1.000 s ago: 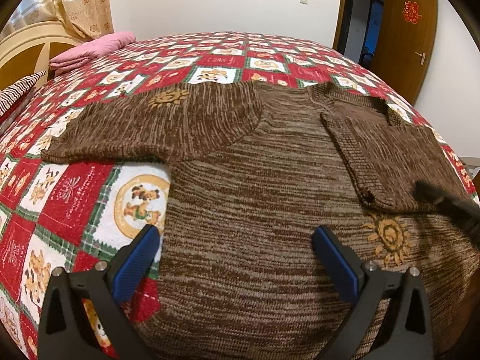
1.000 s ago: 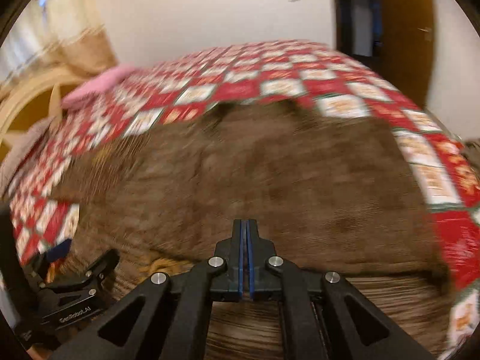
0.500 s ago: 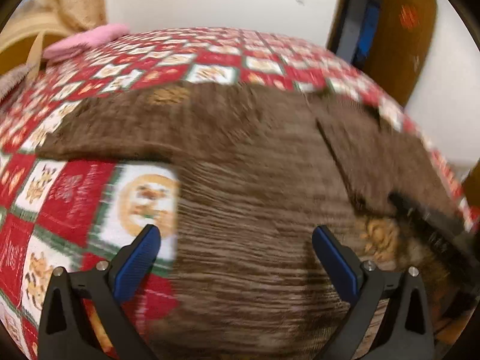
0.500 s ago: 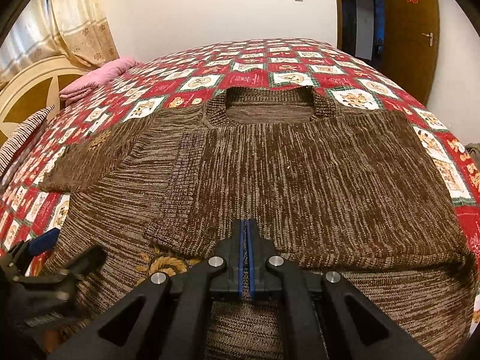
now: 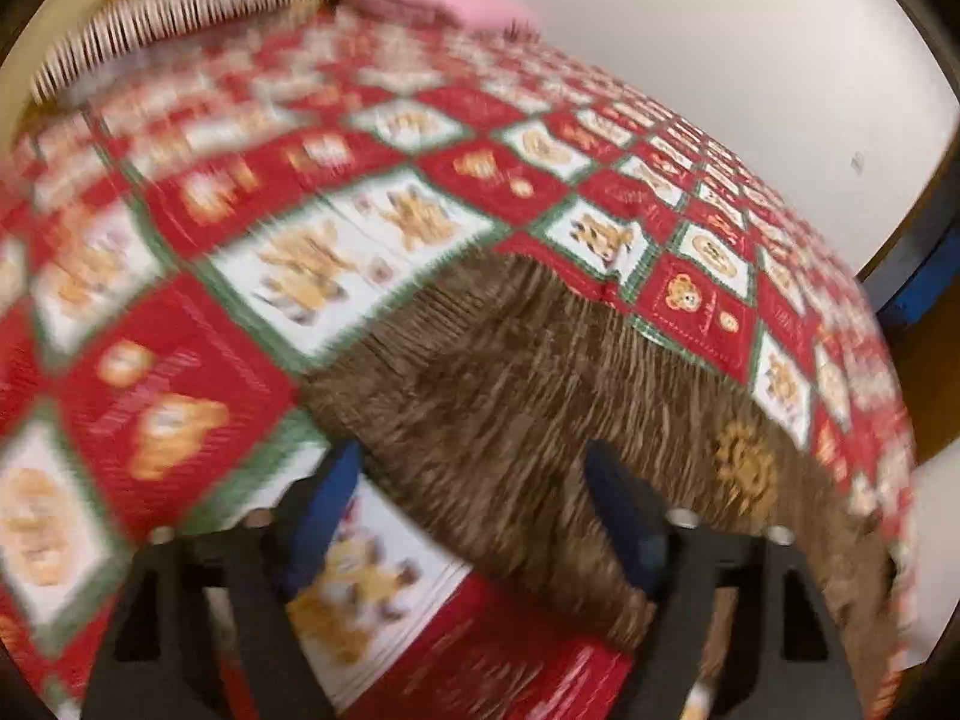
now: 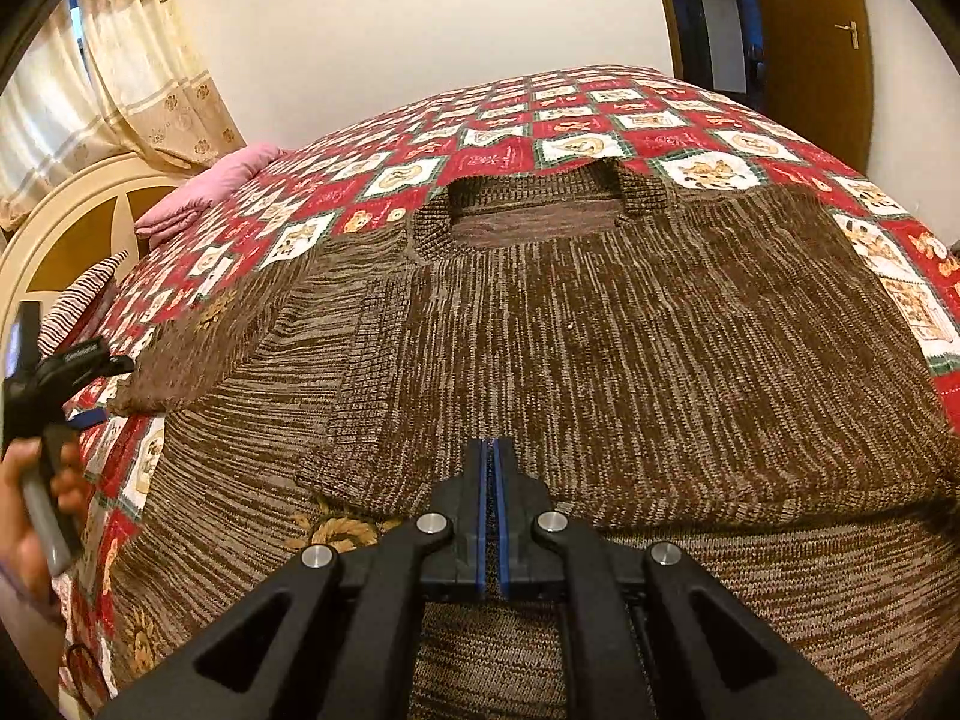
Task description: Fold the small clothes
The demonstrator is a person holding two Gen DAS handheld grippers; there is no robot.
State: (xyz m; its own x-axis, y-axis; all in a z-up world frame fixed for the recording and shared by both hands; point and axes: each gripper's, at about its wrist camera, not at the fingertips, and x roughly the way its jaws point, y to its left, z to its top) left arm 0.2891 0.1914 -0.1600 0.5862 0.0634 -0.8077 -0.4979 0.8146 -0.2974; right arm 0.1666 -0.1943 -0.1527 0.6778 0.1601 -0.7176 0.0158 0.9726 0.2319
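A brown knitted sweater (image 6: pixel 600 360) lies flat on the bed, on a red and white patchwork quilt (image 6: pixel 510 138), with its neck opening toward the far wall and one sleeve (image 5: pixel 510 396) stretched out toward the pink pillow (image 6: pixel 222 180). The right claw (image 6: pixel 493 504) is fully closed and rests over the sweater near its lower part (whether it pinches the knit I cannot tell). The left claw (image 5: pixel 474 504) is closing around the end of that sleeve, with the knit between the jaws but not yet pressed.

txt: none legible | left gripper (image 6: pixel 78 360) label too blurred | door (image 6: pixel 804 48) red sign unreadable
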